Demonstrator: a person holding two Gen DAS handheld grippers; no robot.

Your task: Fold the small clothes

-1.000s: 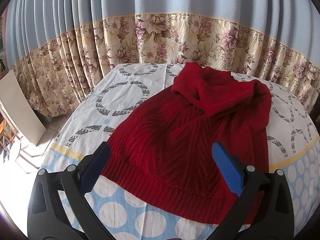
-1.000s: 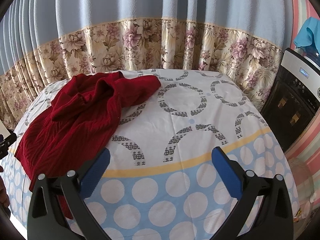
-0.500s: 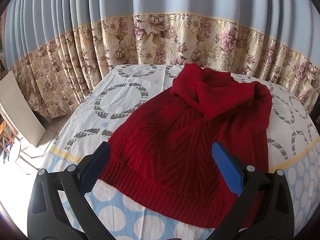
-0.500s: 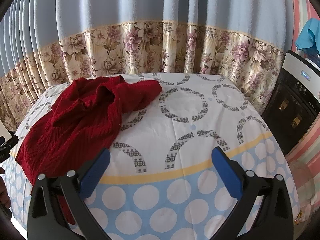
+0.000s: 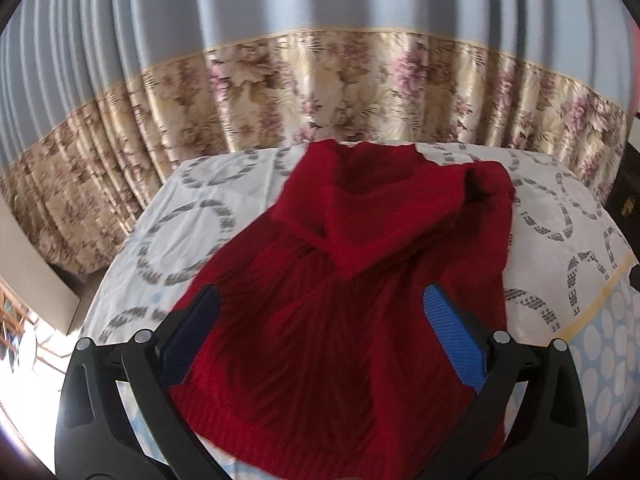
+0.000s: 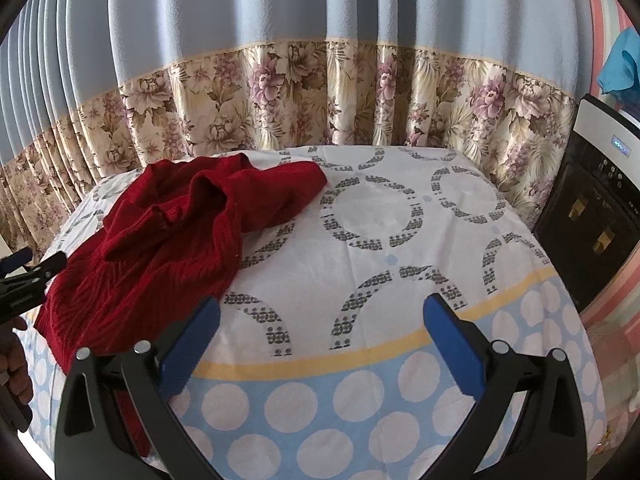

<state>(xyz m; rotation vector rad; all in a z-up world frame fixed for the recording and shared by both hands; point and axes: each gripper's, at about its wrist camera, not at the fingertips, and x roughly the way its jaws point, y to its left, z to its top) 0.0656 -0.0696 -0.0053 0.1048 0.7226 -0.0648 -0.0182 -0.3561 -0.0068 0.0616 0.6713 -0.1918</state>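
A dark red knitted sweater (image 5: 344,288) lies crumpled on the cloth-covered table (image 5: 184,224), its ribbed hem toward me and its sleeves bunched at the far end. My left gripper (image 5: 320,316) hovers open just above the sweater's lower body, nothing between its blue pads. In the right wrist view the same sweater (image 6: 168,248) covers the table's left part. My right gripper (image 6: 320,328) stands open over the bare cloth to the sweater's right. The left gripper (image 6: 24,272) shows at that view's left edge, with a hand (image 6: 14,364) below it.
The tablecloth (image 6: 400,240) is white with grey rings, a yellow band and a blue dotted border near me. Blue and floral curtains (image 6: 320,92) hang close behind the table. A black and white water dispenser (image 6: 592,216) stands to the right.
The left gripper has moved forward and rightward over the sweater, so the hem now lies under its fingers. The right gripper has barely shifted.
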